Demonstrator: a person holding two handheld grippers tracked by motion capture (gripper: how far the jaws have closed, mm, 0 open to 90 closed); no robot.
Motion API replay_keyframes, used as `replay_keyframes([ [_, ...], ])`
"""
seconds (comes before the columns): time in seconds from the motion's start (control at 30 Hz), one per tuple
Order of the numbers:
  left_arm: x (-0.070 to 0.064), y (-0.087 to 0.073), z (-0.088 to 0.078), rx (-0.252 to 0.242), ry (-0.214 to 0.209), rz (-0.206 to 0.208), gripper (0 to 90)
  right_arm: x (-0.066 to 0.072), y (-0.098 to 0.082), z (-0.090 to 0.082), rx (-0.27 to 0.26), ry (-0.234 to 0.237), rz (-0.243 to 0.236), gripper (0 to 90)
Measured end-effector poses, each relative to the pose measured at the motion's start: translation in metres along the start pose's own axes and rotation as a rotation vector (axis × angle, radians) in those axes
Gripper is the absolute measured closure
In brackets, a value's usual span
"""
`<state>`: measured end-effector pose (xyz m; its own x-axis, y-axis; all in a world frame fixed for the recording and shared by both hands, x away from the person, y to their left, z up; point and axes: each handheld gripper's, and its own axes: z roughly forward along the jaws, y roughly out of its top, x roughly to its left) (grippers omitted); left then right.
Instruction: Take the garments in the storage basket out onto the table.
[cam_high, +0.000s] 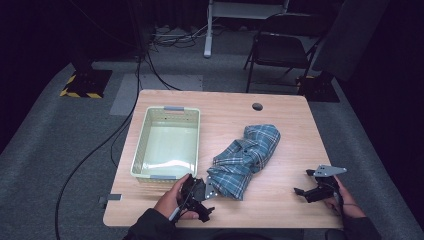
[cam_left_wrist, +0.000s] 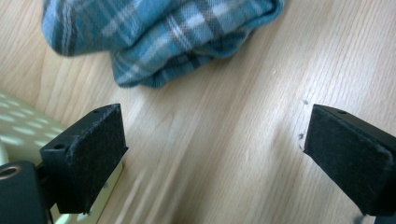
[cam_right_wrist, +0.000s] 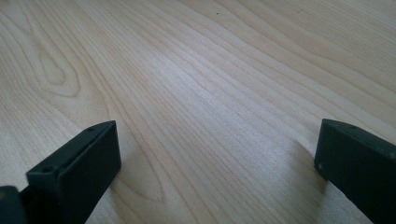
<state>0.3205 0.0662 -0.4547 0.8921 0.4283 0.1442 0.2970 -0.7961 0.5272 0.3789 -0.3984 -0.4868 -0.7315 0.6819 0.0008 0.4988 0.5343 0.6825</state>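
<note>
Basket (cam_high: 167, 142), pale green plastic with perforated walls and grey handle grips, left of centre in the high view on wooden table (cam_high: 280, 112), nothing inside. Same basket's dotted wall at lower left of the left gripper view (cam_left_wrist: 18, 130), just beside the left jaw.

Left gripper (cam_high: 200, 196) below the basket's near right corner, bottom centre-left of the high view, held in left hand (cam_high: 172, 200). Jaws wide apart in its own view (cam_left_wrist: 215, 154), bare wood between them, nothing gripped.

Shirt (cam_high: 247, 157), blue and white plaid, centre of the high view, bunched into a long rumpled bundle running from upper right down toward lower left, near end just beside the left gripper. Collar-like fold visible mid-bundle. In the left gripper view, across the top of the frame (cam_left_wrist: 163, 37), folded edges stacked in layers, lying on the wood, apart from both jaws.

Right gripper (cam_high: 320, 187) at lower right of the high view, well apart from the shirt, in right hand (cam_high: 345, 202). Jaws spread wide in its own view (cam_right_wrist: 215, 168), holding nothing, plain wood grain beneath.
</note>
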Motion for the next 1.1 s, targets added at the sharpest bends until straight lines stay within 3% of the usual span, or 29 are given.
replay_keyframes([
  [0.63,0.005,-0.040,-0.003,0.050,0.001,-0.063,5.8,0.000,0.000,0.000,0.001,0.000,0.000,0.4],
  [0.83,0.010,-0.054,-0.007,0.034,-0.005,-0.121,5.0,0.000,0.000,0.000,0.000,0.001,0.000,0.5],
  [1.1,0.021,-0.076,-0.010,-0.018,-0.037,-0.233,3.0,0.000,0.000,0.000,0.000,0.001,0.000,0.5],
])
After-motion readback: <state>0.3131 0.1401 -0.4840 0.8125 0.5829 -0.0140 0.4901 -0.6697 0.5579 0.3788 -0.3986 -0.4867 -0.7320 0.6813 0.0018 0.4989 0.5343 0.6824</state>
